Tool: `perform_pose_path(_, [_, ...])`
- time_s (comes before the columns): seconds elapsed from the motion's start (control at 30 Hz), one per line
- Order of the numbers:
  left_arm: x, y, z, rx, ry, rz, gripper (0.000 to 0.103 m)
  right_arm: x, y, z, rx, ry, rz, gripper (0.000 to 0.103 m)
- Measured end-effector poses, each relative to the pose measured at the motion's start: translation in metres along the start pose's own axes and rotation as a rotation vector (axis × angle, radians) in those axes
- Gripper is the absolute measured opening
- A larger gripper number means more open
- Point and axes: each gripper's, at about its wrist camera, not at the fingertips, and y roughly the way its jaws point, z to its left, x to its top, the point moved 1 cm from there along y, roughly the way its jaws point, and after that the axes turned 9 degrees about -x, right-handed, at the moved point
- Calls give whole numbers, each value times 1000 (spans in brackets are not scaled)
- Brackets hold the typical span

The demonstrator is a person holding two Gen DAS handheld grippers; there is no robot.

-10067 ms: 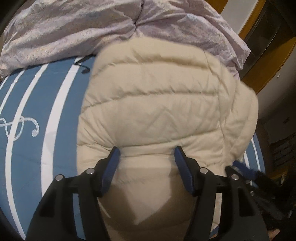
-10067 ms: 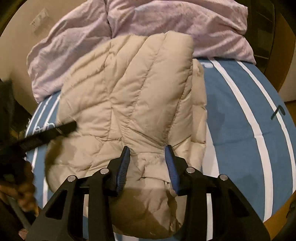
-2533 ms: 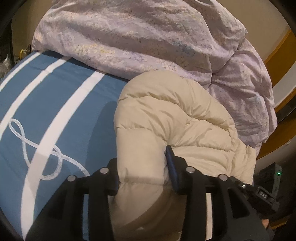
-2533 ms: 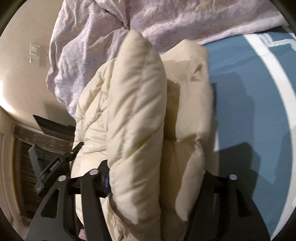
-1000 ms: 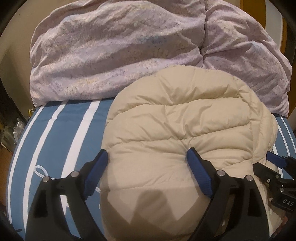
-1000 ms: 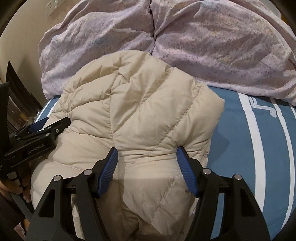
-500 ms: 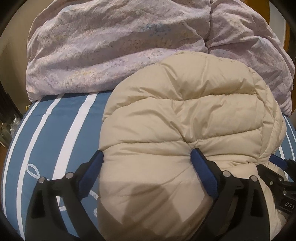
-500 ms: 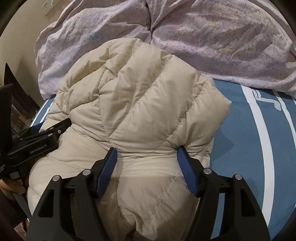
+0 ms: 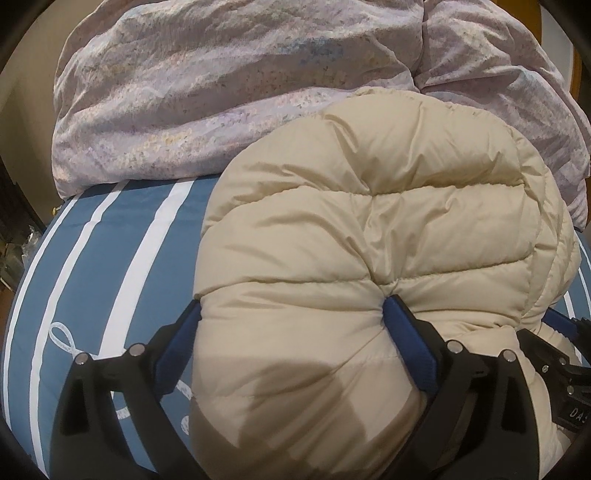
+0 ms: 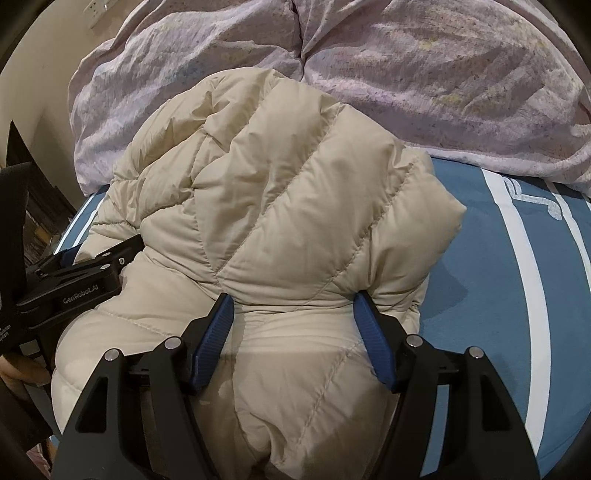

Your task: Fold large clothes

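A cream quilted puffer jacket [image 9: 369, 240] lies folded in a thick bundle on the blue striped bedsheet [image 9: 122, 251]. It also fills the right wrist view [image 10: 280, 206]. My left gripper [image 9: 291, 314] is open wide, and its blue pads press into the near edge of the bundle from both sides. My right gripper [image 10: 291, 306] is open too, its pads straddling a bulge of the jacket's near edge. The left gripper's body shows at the left of the right wrist view [image 10: 74, 288], against the jacket's side.
A rumpled lilac floral duvet [image 9: 240, 92] is heaped at the back of the bed, touching the jacket's far side; it also shows in the right wrist view [image 10: 424, 66]. Bare sheet [image 10: 517, 295] lies to the right. A wall socket [image 10: 96, 8] is at the top left.
Both grippers have pushed forward into the jacket over the last second. The bundle bulges up higher between the pads. The jaws stay open.
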Motion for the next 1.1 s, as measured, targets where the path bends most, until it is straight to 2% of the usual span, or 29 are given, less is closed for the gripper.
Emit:
perform_pose_path(0.33, [1, -2, -3, 34, 14, 11, 97, 4, -2, 4, -23, -24, 17, 68])
perform_pose_path(0.5, [2, -20, -7, 49, 21, -1, 96, 6, -20, 1, -24, 6, 36, 68])
perform_pose_path(0.83, [-19, -66, 1, -3, 23, -43, 96, -26, -69, -6, 14, 54, 1, 65])
perform_pose_path(1.1, [-37, -53, 5, -19, -24, 2, 97, -45, -39, -9, -2, 84, 85, 65])
